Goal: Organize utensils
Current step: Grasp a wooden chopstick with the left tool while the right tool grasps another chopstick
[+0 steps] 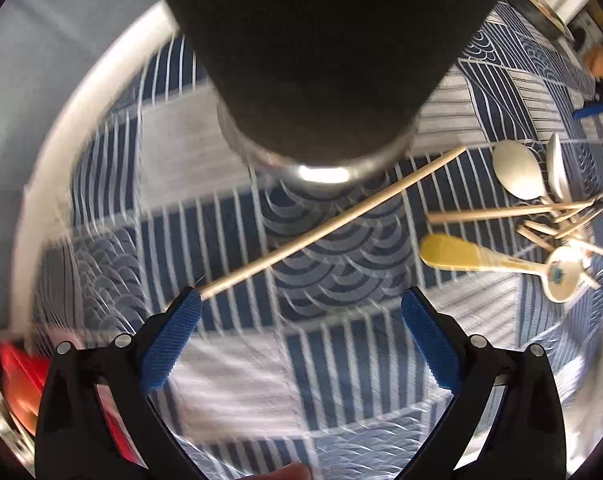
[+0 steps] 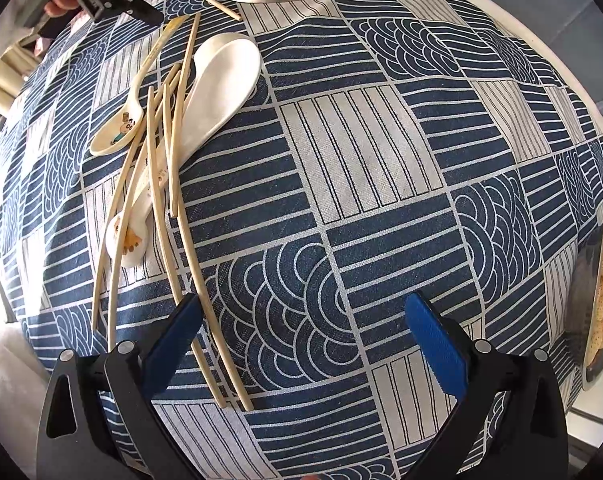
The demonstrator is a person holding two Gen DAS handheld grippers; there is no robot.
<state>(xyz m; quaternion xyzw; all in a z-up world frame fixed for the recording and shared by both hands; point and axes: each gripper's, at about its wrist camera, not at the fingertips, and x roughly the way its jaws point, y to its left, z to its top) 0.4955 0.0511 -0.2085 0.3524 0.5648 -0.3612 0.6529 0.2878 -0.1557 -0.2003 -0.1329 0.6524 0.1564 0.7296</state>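
Left gripper spread wide, holding nothing; lone chopstick running from the left pad toward 1 o'clock, contact there impossible to confirm. Dark cylindrical holder looming at 12 o'clock, steel base close above: likely to be knocked by a hasty lift. Right gripper likewise agape and empty, chopstick pile and white spoon at 10 o'clock, two sticks passing beside its left pad. Risk of scattering crossed sticks. Open patterned tablecloth from 12 to 3 o'clock; metal bowl and table edge beyond.
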